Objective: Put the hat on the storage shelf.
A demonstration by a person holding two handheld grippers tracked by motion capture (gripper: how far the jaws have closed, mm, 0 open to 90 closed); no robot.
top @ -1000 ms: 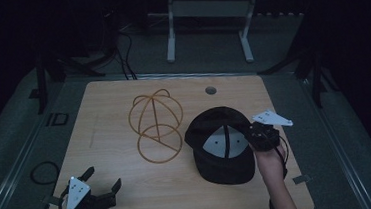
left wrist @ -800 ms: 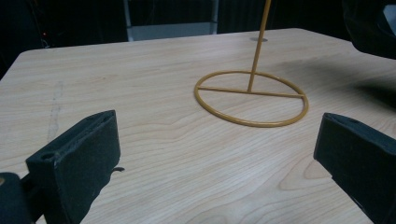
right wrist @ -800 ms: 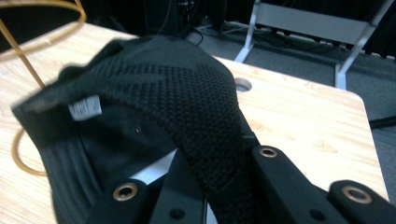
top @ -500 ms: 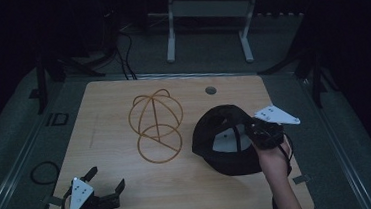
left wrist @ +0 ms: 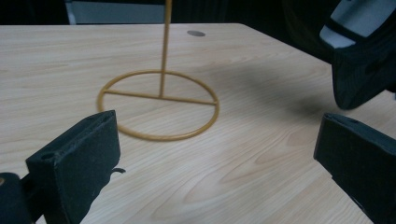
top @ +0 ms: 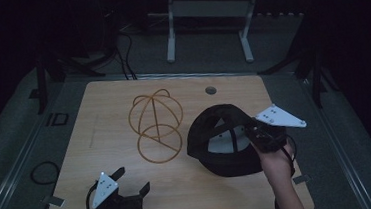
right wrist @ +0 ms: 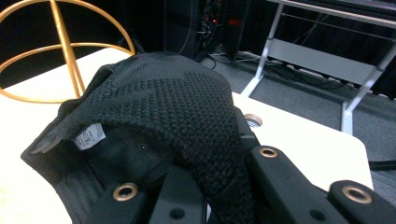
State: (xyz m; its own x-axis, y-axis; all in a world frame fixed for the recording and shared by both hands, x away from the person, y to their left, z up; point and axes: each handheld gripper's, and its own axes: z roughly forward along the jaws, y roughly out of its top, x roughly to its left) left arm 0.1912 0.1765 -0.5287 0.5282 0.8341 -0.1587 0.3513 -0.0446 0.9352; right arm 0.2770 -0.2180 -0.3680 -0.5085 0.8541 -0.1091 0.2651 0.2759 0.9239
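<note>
A black mesh cap [top: 222,149] hangs just over the right side of the wooden table [top: 108,100], its opening turned up. My right gripper [top: 248,134] is shut on the cap's edge [right wrist: 205,154], with the fabric pinched between the jaws. A white label [right wrist: 88,135] shows inside the cap. A gold wire hat stand [top: 157,124] stands upright at the table's middle, left of the cap. My left gripper [top: 132,181] stands open near the front left edge with nothing between its fingers. In the left gripper view the stand's ring base [left wrist: 159,105] lies ahead and the cap [left wrist: 359,70] hangs at the right.
A round cable hole [top: 210,90] sits in the table near its far edge. A grey metal frame [top: 206,7] stands on the floor behind the table. A cable loop [top: 43,171] lies on the floor at the left.
The right gripper has lifted the cap off the table and tilted it. The left gripper has slid to the right along the front edge, still open.
</note>
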